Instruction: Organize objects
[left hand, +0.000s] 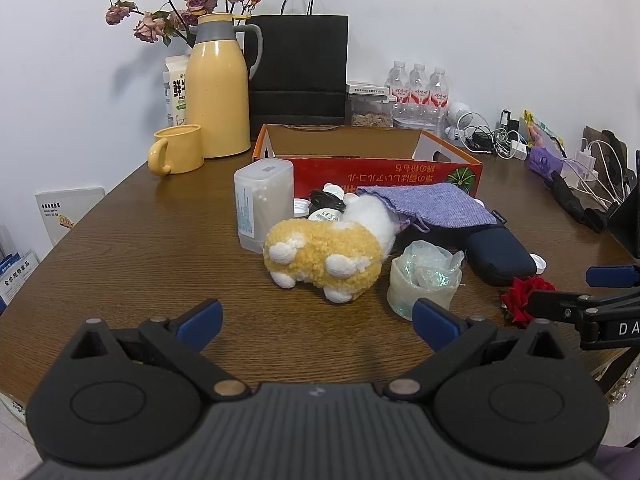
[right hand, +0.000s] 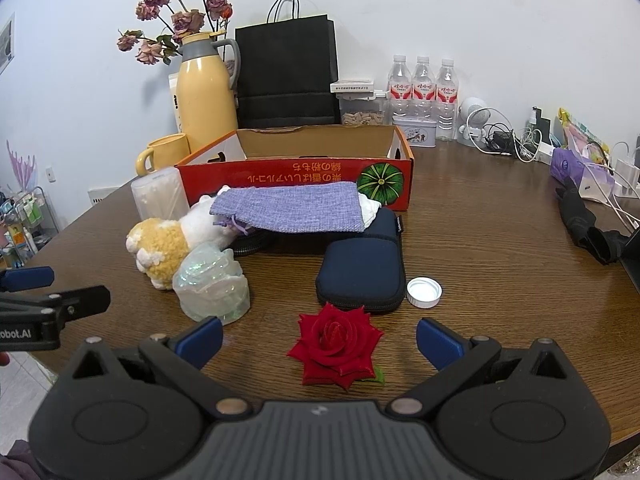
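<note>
Rose (right hand: pixel 335 343) lies between my right hand-held gripper (right hand: pixel 319 339) fingers, jaws wide, untouched; left hand-held gripper (left hand: pixel 318 325) also spread, empty, plush (left hand: pixel 324 258) ahead.

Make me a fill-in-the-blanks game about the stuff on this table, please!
1. The red rose lies right in front of the ____ gripper.
2. The white bottle cap sits on the table beside the dark ____ pouch.
3. The cardboard box has a green ____ printed on its red side.
4. The yellow mug stands next to a tall ____ jug.

Missing words: right; blue; pumpkin; yellow
</note>
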Demonstrator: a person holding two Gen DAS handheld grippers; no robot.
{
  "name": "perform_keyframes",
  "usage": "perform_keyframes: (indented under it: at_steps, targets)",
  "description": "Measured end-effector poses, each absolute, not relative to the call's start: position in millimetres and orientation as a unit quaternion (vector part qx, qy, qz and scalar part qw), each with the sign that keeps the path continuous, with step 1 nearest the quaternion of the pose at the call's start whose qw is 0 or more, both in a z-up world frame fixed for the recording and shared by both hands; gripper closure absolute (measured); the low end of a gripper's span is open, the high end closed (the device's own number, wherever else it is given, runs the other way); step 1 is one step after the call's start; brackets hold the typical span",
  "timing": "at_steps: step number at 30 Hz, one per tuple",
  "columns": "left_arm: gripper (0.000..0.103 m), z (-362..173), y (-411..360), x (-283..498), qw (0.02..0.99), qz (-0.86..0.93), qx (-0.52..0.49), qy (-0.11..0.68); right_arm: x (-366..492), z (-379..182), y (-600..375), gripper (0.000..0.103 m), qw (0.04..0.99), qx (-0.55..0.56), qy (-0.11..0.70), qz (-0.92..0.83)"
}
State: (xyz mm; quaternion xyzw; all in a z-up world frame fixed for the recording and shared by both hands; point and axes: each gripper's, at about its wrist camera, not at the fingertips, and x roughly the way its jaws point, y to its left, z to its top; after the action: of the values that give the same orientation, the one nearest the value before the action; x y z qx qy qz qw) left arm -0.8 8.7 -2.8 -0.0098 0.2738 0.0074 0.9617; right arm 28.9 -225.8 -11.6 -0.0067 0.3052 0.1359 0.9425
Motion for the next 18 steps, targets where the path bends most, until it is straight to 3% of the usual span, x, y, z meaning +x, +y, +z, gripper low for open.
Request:
perform_keyframes:
  at_steps: [18]
  targets:
    - [0.000,-2.6,8.8,-1.1,0.962,0.007,-0.010,0.273,29.0,-10.5,-226.3,0.000,0.943,-0.005,0.305,0.136]
